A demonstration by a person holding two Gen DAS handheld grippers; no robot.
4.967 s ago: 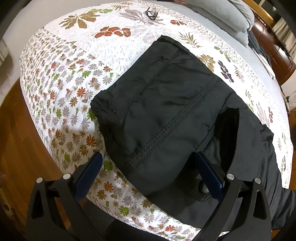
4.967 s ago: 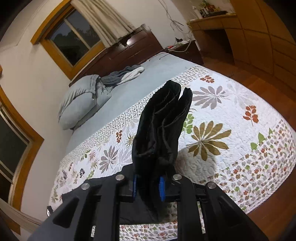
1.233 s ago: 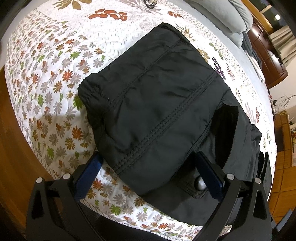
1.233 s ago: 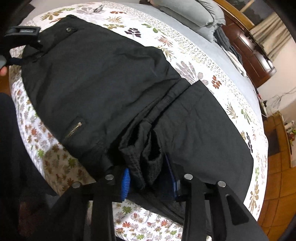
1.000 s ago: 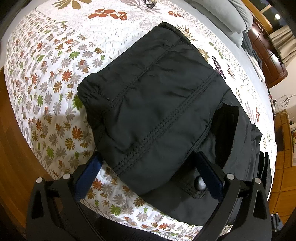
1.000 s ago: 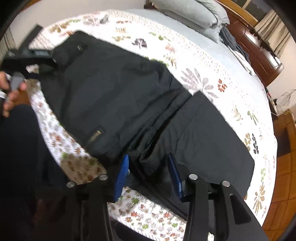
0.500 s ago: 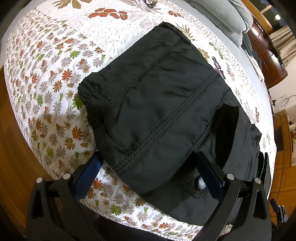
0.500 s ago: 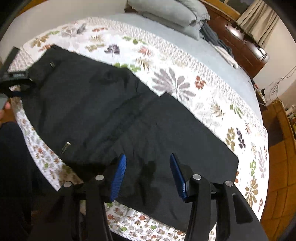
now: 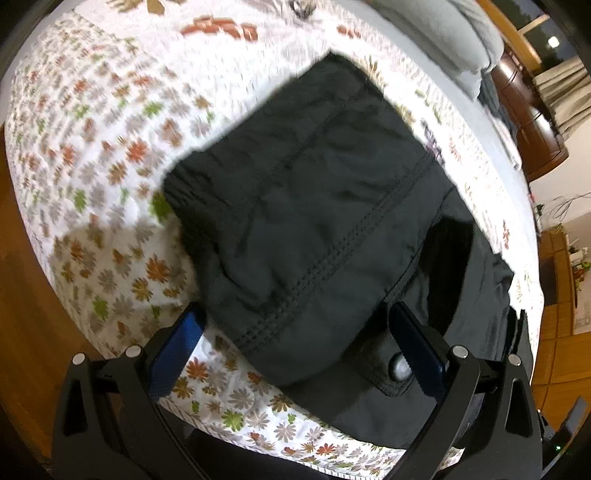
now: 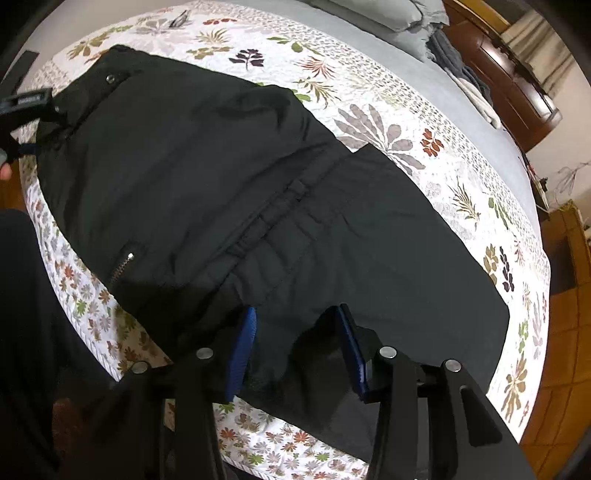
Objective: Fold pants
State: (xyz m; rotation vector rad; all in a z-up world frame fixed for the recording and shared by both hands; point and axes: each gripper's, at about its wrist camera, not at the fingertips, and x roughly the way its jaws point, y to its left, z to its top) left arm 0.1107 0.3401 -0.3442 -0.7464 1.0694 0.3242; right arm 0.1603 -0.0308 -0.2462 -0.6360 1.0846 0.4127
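Black pants (image 10: 229, 184) lie folded on a floral quilt (image 10: 388, 122), with one end laid over the other. A zip pocket (image 10: 123, 264) shows near the front edge. My right gripper (image 10: 295, 332) is open and empty just above the pants' near edge. In the left wrist view the pants (image 9: 325, 206) fill the middle, with a snap button (image 9: 400, 365) near my right finger. My left gripper (image 9: 291, 332) is open wide, straddling the near corner of the folded pants without closing on it.
Grey pillows (image 10: 402, 14) and a pile of clothes (image 10: 465, 81) lie at the head of the bed by a dark wooden headboard (image 10: 517, 55). Wooden floor (image 9: 22, 332) lies beyond the bed edges. Glasses (image 9: 301, 5) rest on the quilt far off.
My right gripper let go of the bunched pant fabric and opened; the fabric now lies flat over the rest. It has drawn close to the near edge. The left view shifted a little.
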